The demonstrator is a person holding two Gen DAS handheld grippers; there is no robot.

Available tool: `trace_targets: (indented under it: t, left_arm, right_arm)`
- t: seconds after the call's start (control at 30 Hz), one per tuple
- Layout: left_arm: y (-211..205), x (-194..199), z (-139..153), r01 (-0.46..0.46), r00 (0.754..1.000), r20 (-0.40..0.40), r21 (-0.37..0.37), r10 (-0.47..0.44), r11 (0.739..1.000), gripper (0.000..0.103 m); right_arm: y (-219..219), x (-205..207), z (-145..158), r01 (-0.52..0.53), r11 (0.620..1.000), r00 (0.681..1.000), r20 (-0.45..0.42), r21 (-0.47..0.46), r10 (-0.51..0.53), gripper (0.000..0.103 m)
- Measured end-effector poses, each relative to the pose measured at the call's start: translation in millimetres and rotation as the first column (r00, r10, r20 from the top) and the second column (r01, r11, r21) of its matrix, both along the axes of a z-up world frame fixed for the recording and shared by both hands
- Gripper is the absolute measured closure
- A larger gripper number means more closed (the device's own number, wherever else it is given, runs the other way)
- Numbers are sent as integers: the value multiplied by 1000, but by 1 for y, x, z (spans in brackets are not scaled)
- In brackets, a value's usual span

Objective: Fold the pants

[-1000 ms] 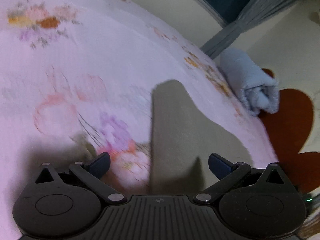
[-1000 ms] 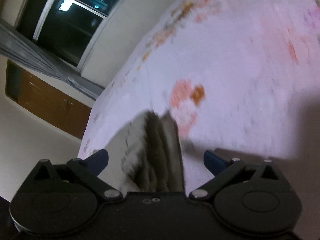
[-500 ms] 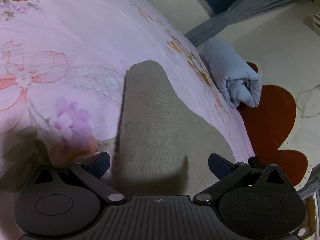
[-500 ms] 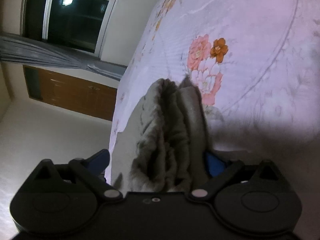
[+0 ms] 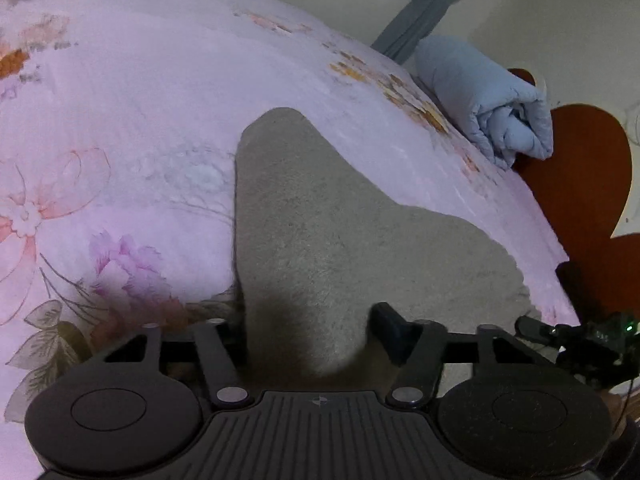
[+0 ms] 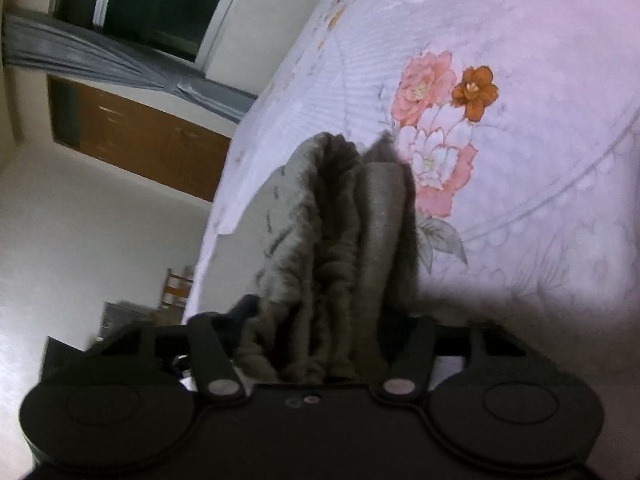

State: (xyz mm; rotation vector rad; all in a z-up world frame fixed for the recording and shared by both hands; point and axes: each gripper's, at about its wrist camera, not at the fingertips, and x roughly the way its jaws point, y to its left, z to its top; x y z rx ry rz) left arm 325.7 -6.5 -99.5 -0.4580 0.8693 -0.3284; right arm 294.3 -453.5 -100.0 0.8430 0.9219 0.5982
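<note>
Item: grey pants [image 5: 320,216], fleecy, lying on a floral bed [image 5: 132,92]; one end runs flat away from the left gripper [image 5: 308,328], the other is bunched in thick folds [image 6: 344,248] at the right gripper [image 6: 320,320]. Left gripper: fingers drawn in against a raised ridge of cloth, apparently clamped on it, though the left fingertip is hidden behind the fabric. Right gripper: fingers pressed to both sides of the gathered bundle, clamped on it. Step in hand, by judgement: both ends gripped ready to lift and carry over for a fold. To do well: keep both grips level, hold the cloth taut between them so no layer sags or slips, and lay edge on edge before releasing. Containers: none seen. Also present: rolled blue blanket [image 5: 488,96] at the bed's far edge, untouched.
</note>
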Motion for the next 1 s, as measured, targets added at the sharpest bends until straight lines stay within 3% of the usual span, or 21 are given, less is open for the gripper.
trace_targets:
  t: [0.17, 0.23, 0.6, 0.87, 1.0]
  left_arm:
    - [-1, -6, 14, -2, 999, 37, 25, 1, 1000, 73]
    - [-2, -10, 22, 3, 998, 56, 30, -5, 1000, 77]
    - [13, -17, 58, 6, 988, 151, 53, -14, 999, 79]
    - [63, 40, 84, -64, 977, 209, 70, 48, 996, 79]
    - [88, 78, 70, -94, 978, 192, 61, 81, 994, 79]
  right_arm:
    - [9, -10, 20, -14, 999, 998, 65, -48, 18, 66]
    - [12, -12, 30, -21, 998, 995, 91, -58, 26, 67]
    - [33, 6, 82, -99, 991, 972, 206, -87, 115, 67]
    - [74, 80, 95, -144, 988, 950, 270, -55, 154, 67]
    - [93, 127, 83, -159, 987, 950, 269, -26, 160, 67]
